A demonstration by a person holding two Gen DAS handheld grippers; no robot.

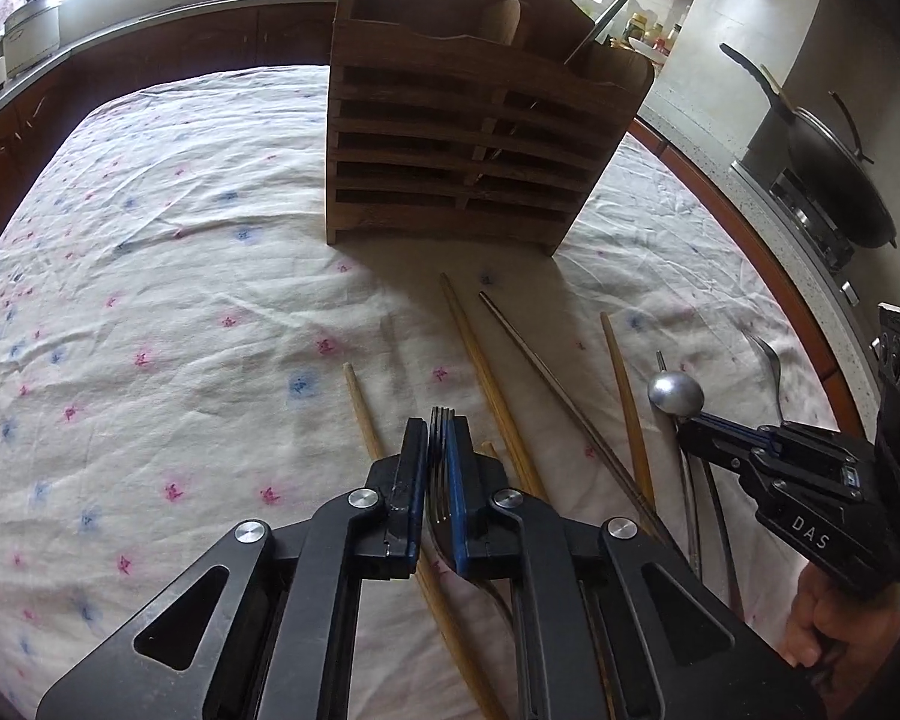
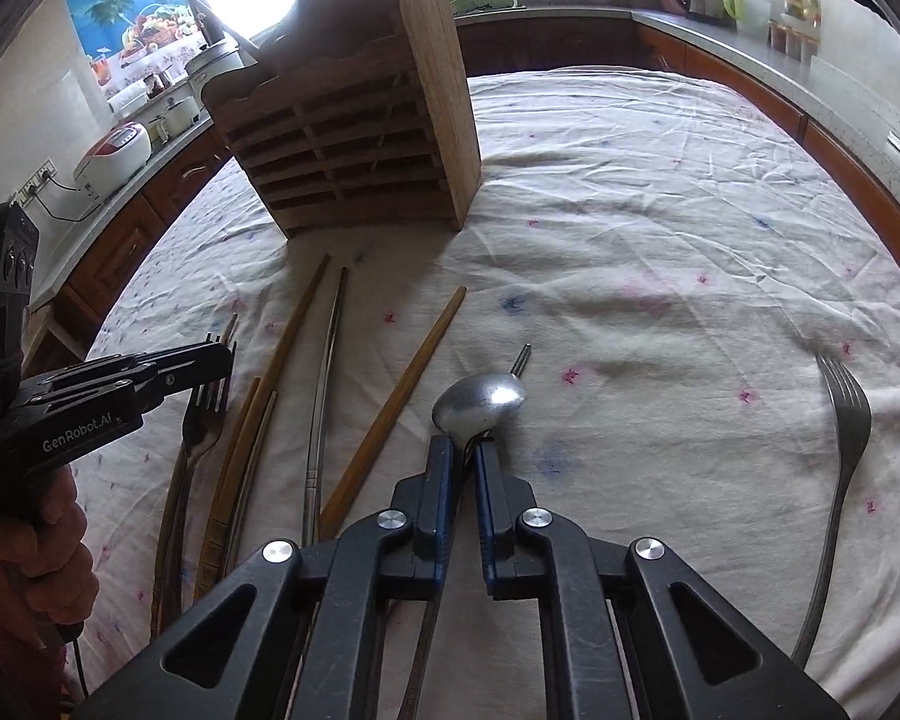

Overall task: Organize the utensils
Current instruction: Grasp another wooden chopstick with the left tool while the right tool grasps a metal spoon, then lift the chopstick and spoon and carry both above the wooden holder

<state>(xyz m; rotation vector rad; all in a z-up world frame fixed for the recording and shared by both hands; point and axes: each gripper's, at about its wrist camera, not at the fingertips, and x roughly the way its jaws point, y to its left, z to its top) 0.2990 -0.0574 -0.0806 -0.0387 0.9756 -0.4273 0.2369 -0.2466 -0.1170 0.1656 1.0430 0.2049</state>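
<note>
Covering the whole table is a wrinkled cream tablecloth (image 1: 168,276) printed with small pink and blue stars; it lies uneven, with creases running toward the far edge. At the far centre stands a slatted wooden utensil holder (image 1: 462,144), upright, with a wooden handle and a thin metal rod showing above its top. Near it, on the cloth, loose utensils lie fanned out: wooden chopsticks (image 1: 486,378), a long metal chopstick (image 1: 546,372), and, well apart on the right side, a second fork (image 2: 843,438) lying alone.

Left gripper (image 1: 441,450): jaws clenched on a fork (image 1: 442,429), tines poking out just beyond the blue pads; the fork's handle trails back under the gripper among the chopsticks. Right gripper (image 2: 465,450): jaws clamped on the neck of a metal spoon (image 2: 480,405), bowl pointing away toward the holder. A hand (image 1: 834,630) grips the right tool's handle at the near right edge of the left view.

Room: a kitchen. Brown cabinets with a grey counter (image 2: 720,30) wrap around the table. A dark wok (image 1: 834,180) sits on a stove to the right; a rice cooker (image 2: 117,159) and pots stand on the left counter. Bright windows at the far wall are overexposed.
</note>
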